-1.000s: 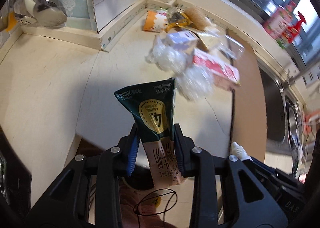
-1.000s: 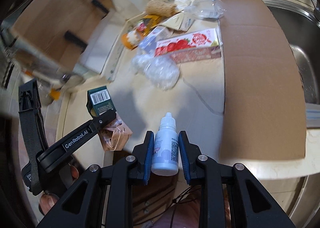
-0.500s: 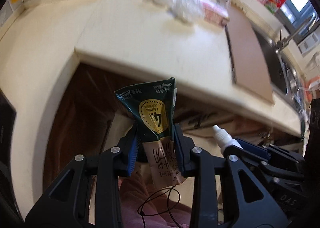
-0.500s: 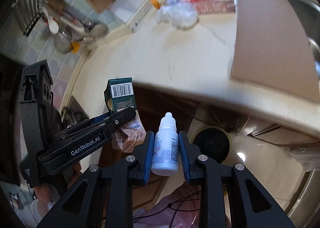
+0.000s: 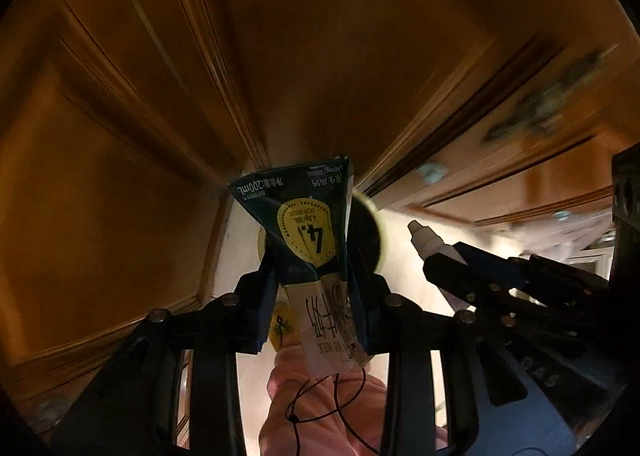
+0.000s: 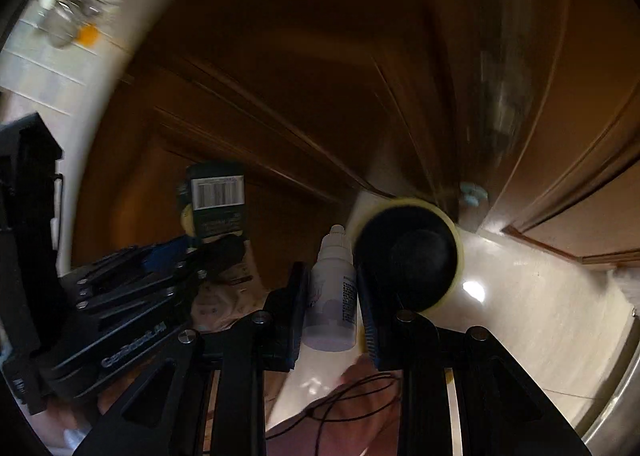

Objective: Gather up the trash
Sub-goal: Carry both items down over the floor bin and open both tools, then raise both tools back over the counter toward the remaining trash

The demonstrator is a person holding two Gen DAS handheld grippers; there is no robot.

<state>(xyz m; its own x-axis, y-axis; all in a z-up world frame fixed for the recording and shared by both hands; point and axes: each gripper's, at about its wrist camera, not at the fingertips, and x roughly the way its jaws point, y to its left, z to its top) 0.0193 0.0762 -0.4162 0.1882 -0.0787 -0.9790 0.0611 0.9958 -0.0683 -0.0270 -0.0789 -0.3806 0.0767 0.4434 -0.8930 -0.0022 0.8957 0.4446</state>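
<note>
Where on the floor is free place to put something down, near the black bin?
Bare pale floor lies right of the black bin, bordered by the cabinet doors. Left of the bin is crowded: the left gripper with its milk carton.

We are in a home kitchen, low down by the base units. Ahead of the left hand-held gripper (image 5: 314,288) rise brown wooden cabinet doors (image 5: 132,183) with framed panels, meeting at a corner. Beyond the right hand-held gripper (image 6: 332,296) a pale glossy floor (image 6: 520,316) carries a round black bin with a yellow rim (image 6: 408,256). Up and to that gripper's left we see a cream tabletop edge (image 6: 132,15), tiled wall and blurred hanging utensils (image 6: 64,19).
</note>
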